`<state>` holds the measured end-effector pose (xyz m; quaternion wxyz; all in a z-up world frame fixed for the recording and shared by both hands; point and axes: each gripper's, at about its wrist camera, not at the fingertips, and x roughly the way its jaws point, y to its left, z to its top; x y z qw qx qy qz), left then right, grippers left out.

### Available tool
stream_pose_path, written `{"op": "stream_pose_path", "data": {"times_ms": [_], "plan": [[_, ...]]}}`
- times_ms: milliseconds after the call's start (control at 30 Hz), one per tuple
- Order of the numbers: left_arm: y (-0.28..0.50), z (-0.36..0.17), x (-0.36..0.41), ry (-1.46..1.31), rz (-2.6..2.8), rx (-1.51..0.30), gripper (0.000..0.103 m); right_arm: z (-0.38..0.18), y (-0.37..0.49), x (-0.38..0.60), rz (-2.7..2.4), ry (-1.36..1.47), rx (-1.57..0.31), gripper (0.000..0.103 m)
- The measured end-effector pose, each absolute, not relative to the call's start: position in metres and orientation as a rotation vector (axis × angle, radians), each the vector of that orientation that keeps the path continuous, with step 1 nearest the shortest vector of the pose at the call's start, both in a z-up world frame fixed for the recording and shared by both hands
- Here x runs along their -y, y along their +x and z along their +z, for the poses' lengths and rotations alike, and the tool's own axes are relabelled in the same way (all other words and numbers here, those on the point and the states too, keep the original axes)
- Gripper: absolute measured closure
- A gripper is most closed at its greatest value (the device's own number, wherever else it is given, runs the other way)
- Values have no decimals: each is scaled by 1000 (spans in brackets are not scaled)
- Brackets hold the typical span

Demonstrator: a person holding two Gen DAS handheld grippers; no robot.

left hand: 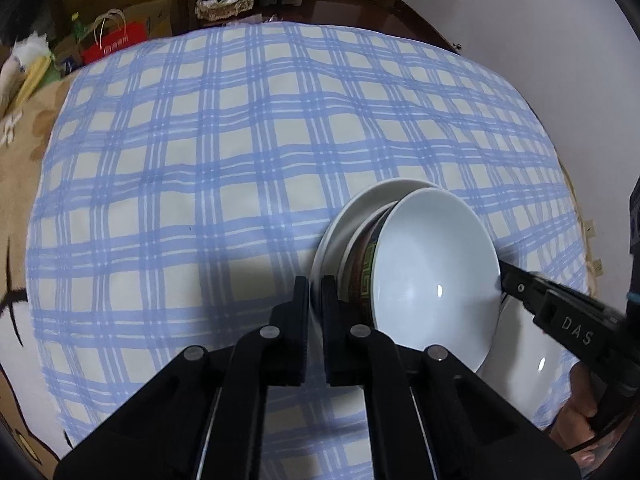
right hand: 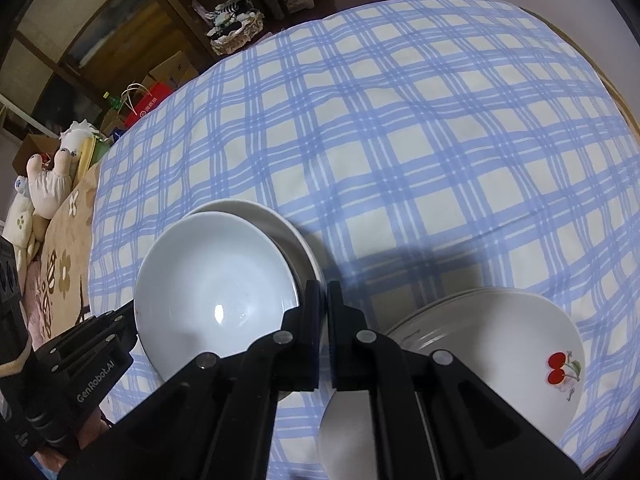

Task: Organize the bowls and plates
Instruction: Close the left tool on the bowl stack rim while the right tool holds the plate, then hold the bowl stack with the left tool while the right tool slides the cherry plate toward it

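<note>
Left gripper [left hand: 316,292]: fingers nearly together, clamped on the near rim of the white plate [left hand: 352,216] under the bowl stack.
Right gripper [right hand: 324,300]: fingers drawn in narrow at the right edge of the white bowl [right hand: 216,288]; whether they pinch its rim I cannot tell.
White bowl: top of the stack, tilted, plain inside, between the two grippers.
Patterned bowl [left hand: 366,256]: directly beneath the white bowl, dark band with a key pattern on its outer wall.
White plate: bottom of the stack, its far rim showing beyond the bowls.
Cherry plate [right hand: 520,344]: to the right of the stack, near the right gripper, topping a few stacked plates, red cherries printed on it.
Checked cloth [left hand: 240,140]: blue and white, under all the dishes, stretching away bare.
Far edge: a wicker basket [left hand: 226,0] and a red paper bag [left hand: 116,42] beyond the cloth.
</note>
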<state>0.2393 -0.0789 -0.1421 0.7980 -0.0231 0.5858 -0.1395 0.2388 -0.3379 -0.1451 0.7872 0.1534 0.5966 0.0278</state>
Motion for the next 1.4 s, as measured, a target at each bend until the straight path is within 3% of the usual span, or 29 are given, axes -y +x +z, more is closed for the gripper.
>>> {"op": "stream_pose_path", "data": {"times_ms": [400, 1400], "plan": [[239, -144, 76, -74, -310, -1244, 98, -145, 236, 329, 60, 250, -1256, 96], [236, -137, 59, -162, -337, -1219, 99, -141, 230, 343, 93, 362, -1250, 98]]}}
